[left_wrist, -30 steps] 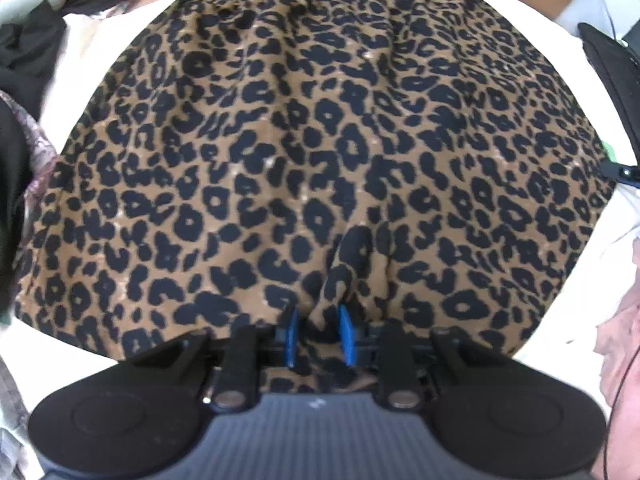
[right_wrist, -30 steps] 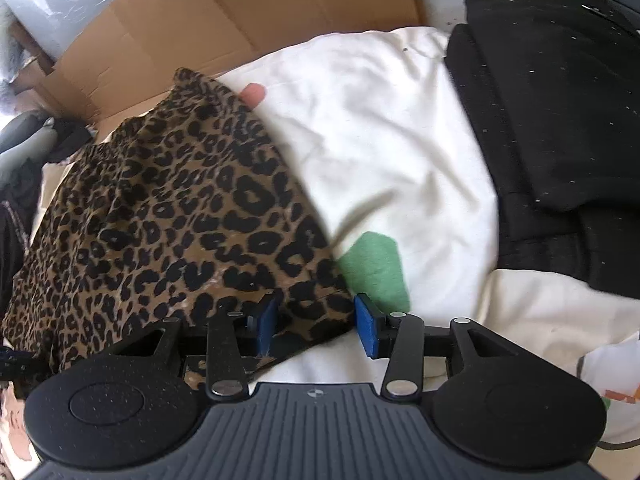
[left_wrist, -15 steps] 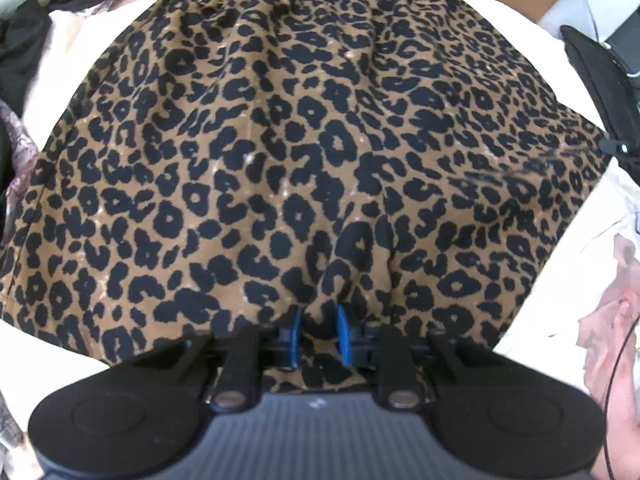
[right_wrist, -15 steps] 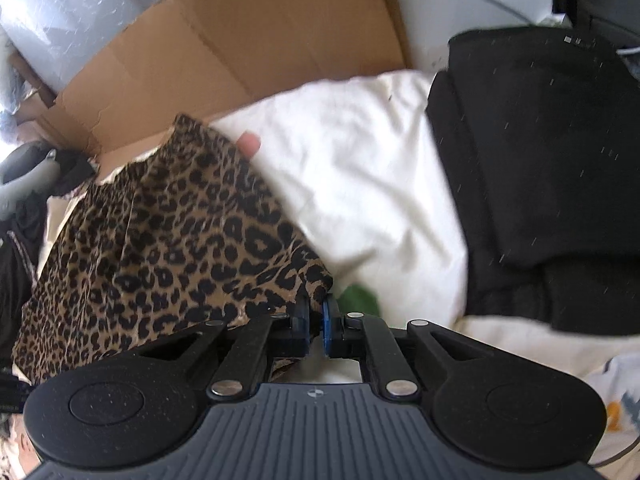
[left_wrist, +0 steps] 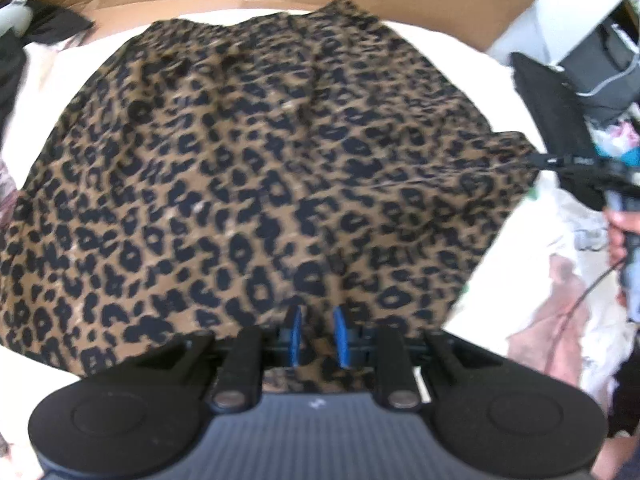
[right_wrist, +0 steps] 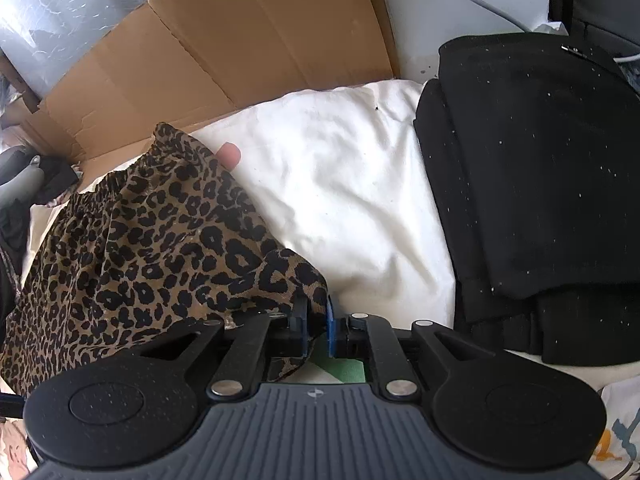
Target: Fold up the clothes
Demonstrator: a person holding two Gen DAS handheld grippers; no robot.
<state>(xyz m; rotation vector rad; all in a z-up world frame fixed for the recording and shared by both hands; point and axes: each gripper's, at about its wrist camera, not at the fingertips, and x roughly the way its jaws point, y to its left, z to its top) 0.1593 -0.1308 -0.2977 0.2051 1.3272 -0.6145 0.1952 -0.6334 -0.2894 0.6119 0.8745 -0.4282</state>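
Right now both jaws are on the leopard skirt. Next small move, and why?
Probably lift both hem corners together and carry them toward the elastic waistband. The left gripper and right gripper each pinch the near edge of the leopard skirt, which lies spread flat on the white sheet.

We see a white bedsheet (right_wrist: 340, 200) as the bearing surface, rumpled and soft. The leopard-print skirt (left_wrist: 260, 184) lies spread on it; we take this skirt as our landmark. To the right of the skirt a folded pile of black clothes (right_wrist: 532, 184) rests on the sheet, well apart from it. Behind the skirt's elastic waistband a flattened cardboard sheet (right_wrist: 240, 48) stands at the far edge. A green patch (right_wrist: 344, 368) shows on the sheet just beside the skirt's near right corner.
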